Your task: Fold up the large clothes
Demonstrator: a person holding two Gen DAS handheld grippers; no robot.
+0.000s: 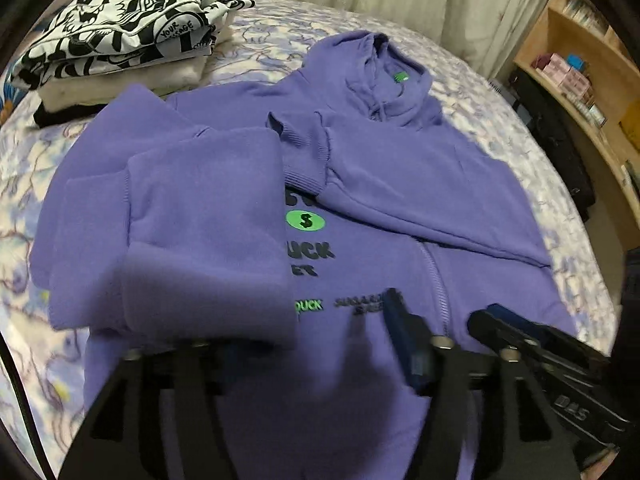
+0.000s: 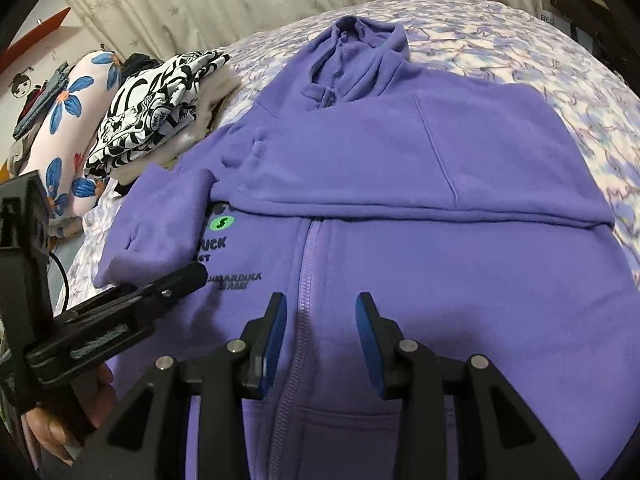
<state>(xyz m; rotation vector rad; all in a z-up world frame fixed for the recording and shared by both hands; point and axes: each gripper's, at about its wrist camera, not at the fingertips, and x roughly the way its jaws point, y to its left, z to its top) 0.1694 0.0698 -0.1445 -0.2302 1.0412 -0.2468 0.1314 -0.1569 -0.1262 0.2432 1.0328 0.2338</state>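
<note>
A purple zip hoodie (image 1: 400, 184) (image 2: 400, 184) lies front up on the bed, hood at the far end, both sleeves folded across its chest. My left gripper (image 1: 312, 320) hovers over the hoodie's lower front. Its jaws stand wide apart; the left sleeve's cuff (image 1: 208, 248) lies over its left finger, and I cannot tell if it is gripped. My right gripper (image 2: 320, 320) is open and empty, straddling the zipper (image 2: 304, 280) just above the hem. It also shows in the left wrist view (image 1: 520, 336) at lower right. The left gripper shows in the right wrist view (image 2: 176, 284).
A stack of folded clothes (image 1: 120, 32) (image 2: 156, 96), topped by a black-and-white print, sits at the far left of the bed. A flowered pillow (image 2: 68, 120) lies beyond it. Wooden shelves (image 1: 580, 52) stand to the right. Curtains hang behind.
</note>
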